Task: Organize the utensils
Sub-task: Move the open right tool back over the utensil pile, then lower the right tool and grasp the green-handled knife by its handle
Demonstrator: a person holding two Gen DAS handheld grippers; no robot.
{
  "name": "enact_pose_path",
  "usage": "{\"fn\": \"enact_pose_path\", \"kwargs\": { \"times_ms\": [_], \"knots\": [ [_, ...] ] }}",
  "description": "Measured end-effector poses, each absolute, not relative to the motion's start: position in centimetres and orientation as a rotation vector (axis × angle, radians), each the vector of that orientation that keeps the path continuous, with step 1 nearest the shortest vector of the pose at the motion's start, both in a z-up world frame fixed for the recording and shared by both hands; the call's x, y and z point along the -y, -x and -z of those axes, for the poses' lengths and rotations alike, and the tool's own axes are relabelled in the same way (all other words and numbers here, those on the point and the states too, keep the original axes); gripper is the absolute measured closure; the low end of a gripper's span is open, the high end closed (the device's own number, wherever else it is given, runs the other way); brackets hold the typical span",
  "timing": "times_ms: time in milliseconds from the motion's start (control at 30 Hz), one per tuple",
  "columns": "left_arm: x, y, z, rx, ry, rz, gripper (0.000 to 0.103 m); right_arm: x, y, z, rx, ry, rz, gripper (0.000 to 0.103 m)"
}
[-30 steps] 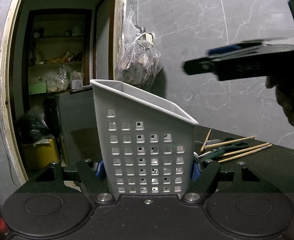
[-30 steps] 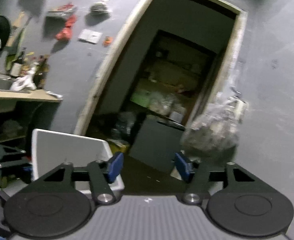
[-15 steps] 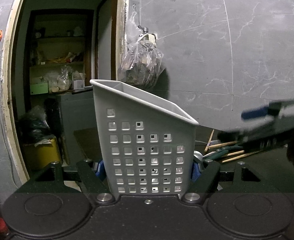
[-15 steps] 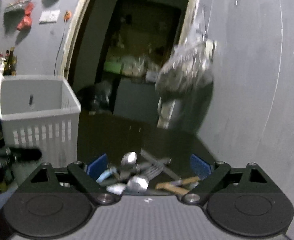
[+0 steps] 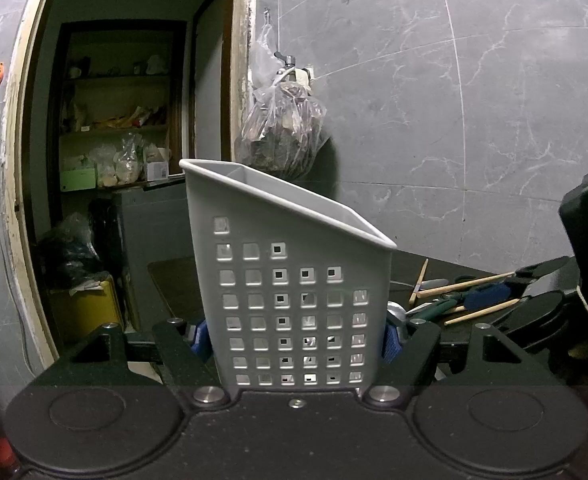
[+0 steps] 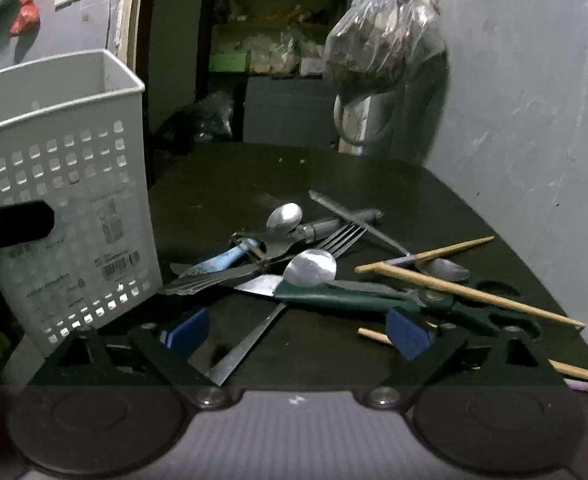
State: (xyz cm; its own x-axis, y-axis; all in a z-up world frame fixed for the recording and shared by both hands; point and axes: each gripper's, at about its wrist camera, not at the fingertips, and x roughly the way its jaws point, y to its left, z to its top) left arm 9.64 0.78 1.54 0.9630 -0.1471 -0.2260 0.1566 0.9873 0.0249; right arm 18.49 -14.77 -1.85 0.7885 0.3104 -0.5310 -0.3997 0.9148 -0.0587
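On the grey caddy (image 6: 65,184) wall, sticker print blurs beyond reading.

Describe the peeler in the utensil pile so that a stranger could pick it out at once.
Start at the white holder standing at the left of the dark table. The heap of utensils lies just to its right, and the peeler sits on the heap's left edge, nearest the holder. It alone has a pale blue handle.

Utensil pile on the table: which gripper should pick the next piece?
Right. The right gripper is empty, its jaws opening just above the utensil pile. The left gripper is shut on the holder.
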Motion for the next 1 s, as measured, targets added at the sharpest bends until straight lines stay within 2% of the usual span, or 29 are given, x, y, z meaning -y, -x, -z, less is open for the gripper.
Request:
{"fn": "enact_pose_path", "kwargs": {
  "times_ms": [267, 700, 1000],
  "knots": [
    [-0.8, -9.7, -1.7, -0.224, -0.044, 0.157, 0.027, 15.7, -20.2, 2.3, -0.657, 0.022, -0.423, 0.005],
    [-0.8, -9.7, -1.6, -0.224, -0.045, 0.156, 0.027, 16.4, -22.4, 2.1, -0.677, -0.086, -0.408, 0.005],
    [-0.8, -9.7, -1.6, -0.223, -0.048, 0.157, 0.027, 17.9, -24.5, 2.1, -0.664, -0.229, -0.293, 0.014]
  ]
}}
